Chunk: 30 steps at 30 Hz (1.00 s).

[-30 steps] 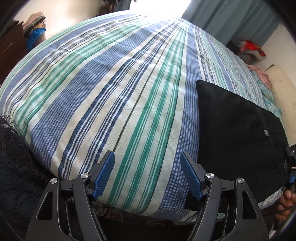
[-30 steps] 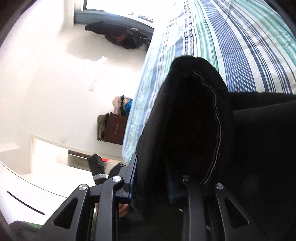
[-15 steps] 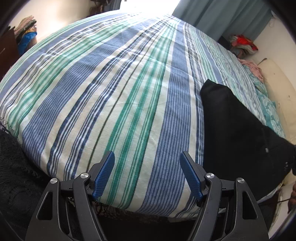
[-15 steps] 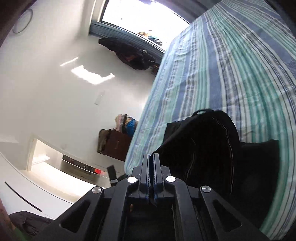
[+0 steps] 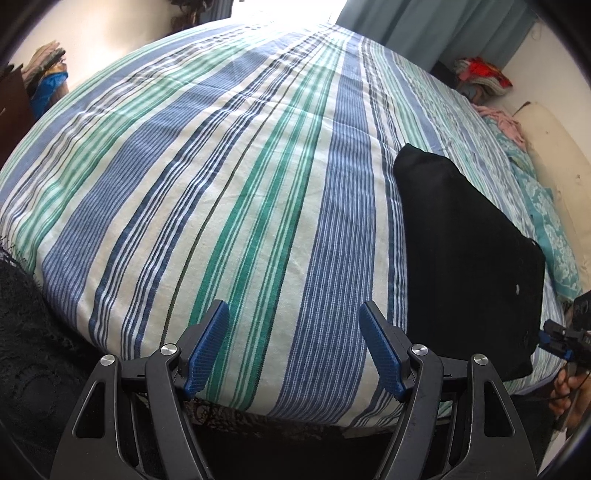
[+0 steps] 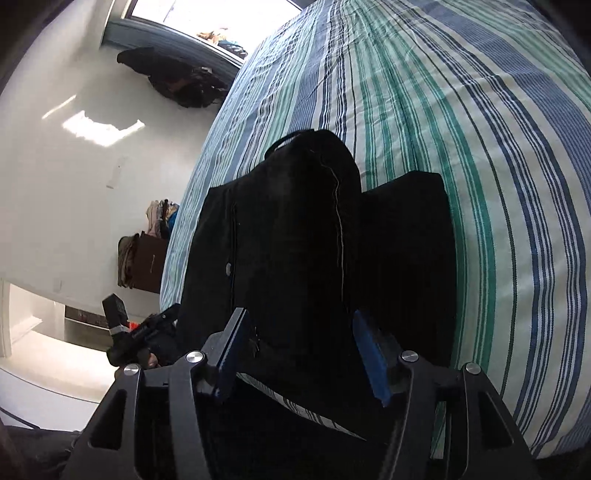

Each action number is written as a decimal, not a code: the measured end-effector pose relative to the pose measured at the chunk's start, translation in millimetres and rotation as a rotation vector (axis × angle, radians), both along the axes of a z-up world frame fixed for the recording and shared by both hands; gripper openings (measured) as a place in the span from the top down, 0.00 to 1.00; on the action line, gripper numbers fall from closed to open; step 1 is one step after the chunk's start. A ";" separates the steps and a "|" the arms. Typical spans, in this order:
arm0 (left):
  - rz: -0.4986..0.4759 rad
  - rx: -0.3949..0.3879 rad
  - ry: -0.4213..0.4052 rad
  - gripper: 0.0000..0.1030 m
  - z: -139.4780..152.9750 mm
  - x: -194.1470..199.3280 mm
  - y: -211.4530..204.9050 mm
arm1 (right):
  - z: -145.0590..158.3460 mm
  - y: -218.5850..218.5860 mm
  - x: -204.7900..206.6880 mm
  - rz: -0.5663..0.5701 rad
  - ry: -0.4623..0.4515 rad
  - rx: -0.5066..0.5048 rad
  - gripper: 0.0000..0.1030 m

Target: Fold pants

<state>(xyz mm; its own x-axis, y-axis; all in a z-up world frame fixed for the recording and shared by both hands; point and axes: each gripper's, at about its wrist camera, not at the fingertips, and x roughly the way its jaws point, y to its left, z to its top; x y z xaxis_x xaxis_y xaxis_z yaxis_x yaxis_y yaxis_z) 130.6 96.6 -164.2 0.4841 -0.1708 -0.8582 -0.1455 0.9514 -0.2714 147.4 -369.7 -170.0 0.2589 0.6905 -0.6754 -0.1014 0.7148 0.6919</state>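
Observation:
The black pants [image 5: 465, 258] lie folded in a compact rectangle near the front right edge of the striped bed [image 5: 236, 184]. My left gripper [image 5: 293, 347] is open and empty over the bed's front edge, left of the pants. In the right wrist view the folded pants [image 6: 295, 236] lie just beyond my right gripper [image 6: 299, 350], whose blue pads stand apart at either side of the near end of the fold, holding nothing. The right gripper also shows at the right edge of the left wrist view [image 5: 557, 339].
Dark lace fabric [image 5: 26, 332] hangs at the bed's front left. A teal patterned pillow [image 5: 554, 229] and pink cloth [image 5: 498, 118] lie at the right. A brown cabinet [image 6: 147, 262] with stacked clothes stands beyond the bed. Curtains [image 5: 424, 29] hang behind.
My right gripper was shut half a second ago and has opened, letting go of the pants. The raised fold has dropped flat onto the stack. The left gripper drifted slightly.

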 end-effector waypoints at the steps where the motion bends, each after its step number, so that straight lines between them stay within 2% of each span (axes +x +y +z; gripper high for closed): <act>1: -0.002 0.005 -0.002 0.27 0.6 -1.0 -0.9 | 0.6 4.5 -2.0 0.027 0.006 -0.004 0.42; 4: -0.006 0.013 0.001 0.27 0.2 -2.1 -2.2 | -2.4 24.4 -1.0 0.127 -0.004 -0.046 0.43; 5: -0.007 0.015 0.003 0.27 -0.3 -2.0 -2.4 | -5.6 29.3 1.7 0.150 -0.008 -0.097 0.47; 7: -0.006 0.017 0.003 0.27 -0.4 -1.9 -2.7 | -6.3 33.6 7.7 0.152 -0.026 -0.163 0.49; 11: -0.011 0.019 0.007 0.27 -1.8 -0.7 -4.3 | -11.5 44.5 12.8 0.150 -0.033 -0.169 0.45; 13: -0.015 0.019 0.005 0.27 -1.2 -1.3 -4.6 | -11.0 43.4 15.9 0.135 -0.004 -0.097 0.77; 14: -0.016 0.021 0.001 0.27 -0.5 -1.7 -4.6 | -10.0 40.3 16.0 0.115 0.009 -0.037 0.80; 19: -0.019 0.020 -0.016 0.27 5.3 -3.1 -3.5 | 38.5 34.2 -1.5 0.099 -0.113 0.071 0.85; 23: -0.034 0.010 -0.035 0.27 12.0 -4.7 -9.5 | 73.4 5.0 -19.1 0.069 -0.183 0.090 0.85; 26: -0.066 0.023 -0.053 0.27 16.9 -5.3 -21.8 | 69.9 -18.7 -27.0 0.034 -0.167 0.009 0.86; 28: -0.101 0.033 -0.058 0.27 18.2 -4.7 -34.2 | 46.7 -25.7 -25.7 0.006 -0.101 -0.139 0.85; 30: -0.144 0.047 -0.059 0.27 20.1 -4.2 -48.3 | 18.7 -14.4 -26.2 0.021 -0.042 -0.302 0.82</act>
<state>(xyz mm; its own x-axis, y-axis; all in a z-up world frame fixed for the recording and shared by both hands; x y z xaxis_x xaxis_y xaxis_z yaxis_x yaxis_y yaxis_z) 126.5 48.3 -144.1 0.5072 -0.2026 -0.8377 0.0079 0.9730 -0.2306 121.2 -384.1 -151.4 0.2790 0.4659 -0.8397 -0.1427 0.8848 0.4435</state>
